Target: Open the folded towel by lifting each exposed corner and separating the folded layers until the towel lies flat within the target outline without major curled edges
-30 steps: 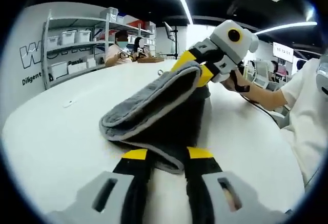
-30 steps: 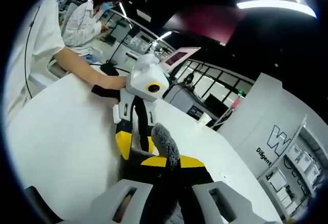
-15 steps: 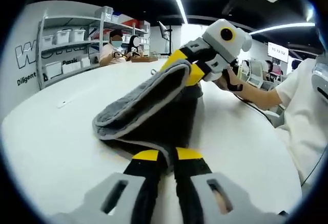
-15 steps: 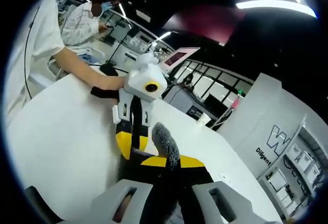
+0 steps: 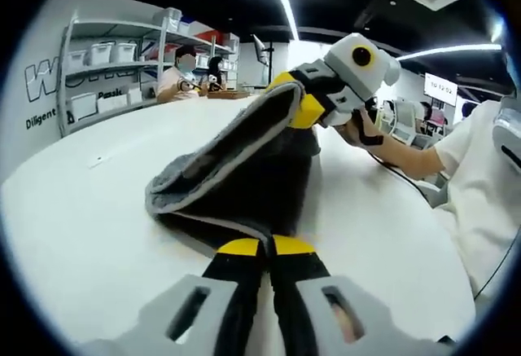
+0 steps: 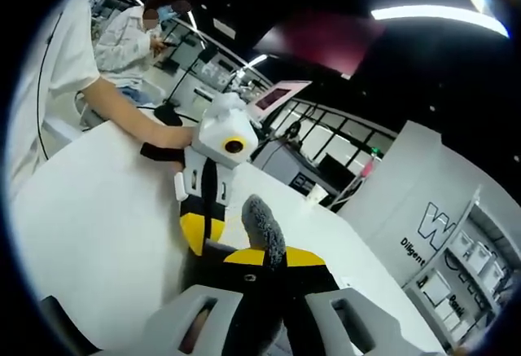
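Left gripper view: left gripper (image 5: 264, 246) jaws pinched tight on near edge of grey towel (image 5: 236, 177), low over white counter (image 5: 81, 226). Right gripper (image 5: 303, 103) jaws clamped on far edge, raised; towel hangs between as folded tent.

Right gripper view: right gripper (image 6: 267, 257) jaws closed on towel tuft (image 6: 262, 230); left gripper (image 6: 201, 232) opposite.

Risk: each grip may hold both layers, so pulling apart stretches fold instead of opening it; thin pinch may slip, edge curling.
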`<state>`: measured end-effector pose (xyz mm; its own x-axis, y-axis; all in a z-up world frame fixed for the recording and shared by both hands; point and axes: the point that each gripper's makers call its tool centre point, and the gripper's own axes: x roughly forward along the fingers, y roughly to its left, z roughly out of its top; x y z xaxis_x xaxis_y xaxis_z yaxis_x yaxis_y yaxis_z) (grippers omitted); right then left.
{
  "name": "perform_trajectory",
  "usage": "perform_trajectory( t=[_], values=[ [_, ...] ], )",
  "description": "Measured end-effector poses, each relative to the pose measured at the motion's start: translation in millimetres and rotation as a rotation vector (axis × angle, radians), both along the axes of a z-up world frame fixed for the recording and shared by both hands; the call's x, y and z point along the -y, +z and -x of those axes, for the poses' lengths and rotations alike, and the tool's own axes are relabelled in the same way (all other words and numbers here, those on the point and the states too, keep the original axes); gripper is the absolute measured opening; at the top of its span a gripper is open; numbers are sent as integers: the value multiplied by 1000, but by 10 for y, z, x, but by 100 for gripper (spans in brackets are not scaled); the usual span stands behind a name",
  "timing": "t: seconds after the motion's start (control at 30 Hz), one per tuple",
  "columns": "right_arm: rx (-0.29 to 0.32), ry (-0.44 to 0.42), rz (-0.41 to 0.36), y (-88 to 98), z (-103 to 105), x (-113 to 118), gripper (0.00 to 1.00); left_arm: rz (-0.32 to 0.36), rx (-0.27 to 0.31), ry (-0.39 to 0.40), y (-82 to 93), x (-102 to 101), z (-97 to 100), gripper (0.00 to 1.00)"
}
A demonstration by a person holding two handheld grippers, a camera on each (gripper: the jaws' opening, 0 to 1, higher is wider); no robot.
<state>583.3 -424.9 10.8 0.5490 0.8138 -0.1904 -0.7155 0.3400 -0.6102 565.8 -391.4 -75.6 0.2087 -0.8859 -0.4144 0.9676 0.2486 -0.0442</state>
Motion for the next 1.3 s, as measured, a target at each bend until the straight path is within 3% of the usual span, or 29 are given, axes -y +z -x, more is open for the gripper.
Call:
perform_trajectory(
  t=[0.8,1.3],
  values=[
    [15,-28,-52,111,-30,96,0,0,11,-7,7,5,-2,3],
    [19,-90,-180,353,-119,357,0,-2,15,-7,23,-3,-4,3]
  ],
)
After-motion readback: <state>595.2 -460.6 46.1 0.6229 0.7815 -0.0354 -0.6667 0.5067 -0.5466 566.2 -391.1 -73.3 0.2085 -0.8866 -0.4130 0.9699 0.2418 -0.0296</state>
